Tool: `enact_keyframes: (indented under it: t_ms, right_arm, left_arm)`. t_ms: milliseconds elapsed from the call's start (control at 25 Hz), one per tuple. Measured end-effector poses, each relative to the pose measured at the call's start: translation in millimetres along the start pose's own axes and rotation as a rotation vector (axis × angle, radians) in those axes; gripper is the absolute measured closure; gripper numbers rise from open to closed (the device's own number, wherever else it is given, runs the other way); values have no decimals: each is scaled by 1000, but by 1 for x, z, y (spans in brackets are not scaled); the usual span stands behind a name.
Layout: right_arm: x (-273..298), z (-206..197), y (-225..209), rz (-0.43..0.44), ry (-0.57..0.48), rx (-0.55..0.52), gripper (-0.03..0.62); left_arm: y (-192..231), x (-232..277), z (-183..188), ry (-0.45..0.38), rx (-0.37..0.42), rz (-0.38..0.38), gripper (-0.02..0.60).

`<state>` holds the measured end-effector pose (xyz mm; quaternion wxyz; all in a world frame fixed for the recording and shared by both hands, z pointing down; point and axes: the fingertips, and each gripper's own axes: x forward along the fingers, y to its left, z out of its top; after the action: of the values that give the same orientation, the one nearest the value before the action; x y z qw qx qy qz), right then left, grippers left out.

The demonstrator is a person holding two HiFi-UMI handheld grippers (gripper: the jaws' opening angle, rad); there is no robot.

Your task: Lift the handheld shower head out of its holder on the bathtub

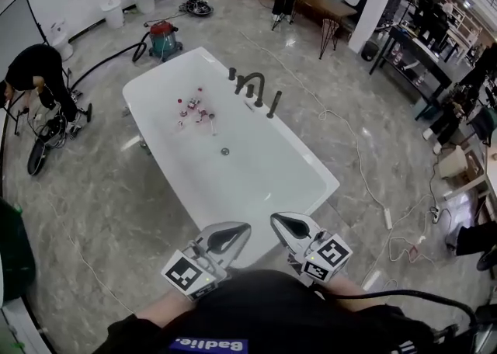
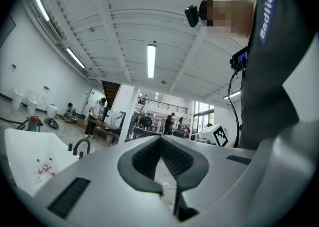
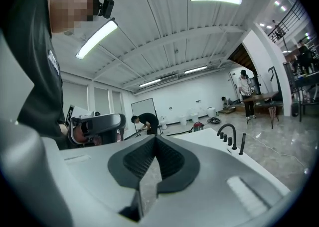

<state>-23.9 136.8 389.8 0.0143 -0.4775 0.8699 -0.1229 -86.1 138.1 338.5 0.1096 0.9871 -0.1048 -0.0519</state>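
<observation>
A grey marble floor (image 1: 93,189) carries a white freestanding bathtub (image 1: 256,182). The left tool (image 1: 238,231) and right tool (image 1: 280,224) hang at its near end, each with its jaws pressed together on nothing. A dark arched faucet (image 1: 250,79) stands on the far rim. Just beside it the slim handheld shower head (image 1: 274,104) stands upright, well apart from both tools. Small red-and-white items (image 1: 194,110), possibly toys, lie inside the tub.

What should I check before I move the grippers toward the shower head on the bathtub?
1. Shower head upright in place on bathtub rim: ok.
2. Right gripper open for the grasp: not ok, shut, empty.
3. Left gripper open: not ok, shut, empty.
4. Grippers close to shower head: not ok, both at the tub's near end.
5. Room for jaws around shower head: ok, it stands apart from the faucet.
</observation>
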Motion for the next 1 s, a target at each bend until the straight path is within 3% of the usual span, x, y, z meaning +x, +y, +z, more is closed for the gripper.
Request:
enact_keyframes:
  t_ms: [160,320,520,760,1000]
  right_arm:
    - [49,15,-21,-44,11,-9,592]
    - [78,30,-41,-98,9,-20,592]
    - [100,37,-70,-172,-2,-11,592]
    - [108,28,-102,-193,-3,18,592]
    - [112,23,-135,-152,10,46,592]
  left_arm:
    - [53,3,11,5,-4,-40,578]
    - [87,12,33,-46,-9,-82,578]
    - [126,20,18,13,-37,-106,578]
    - [142,45,4,34,-54,-127,578]
    - [150,71,-5,58,-61,-90,578]
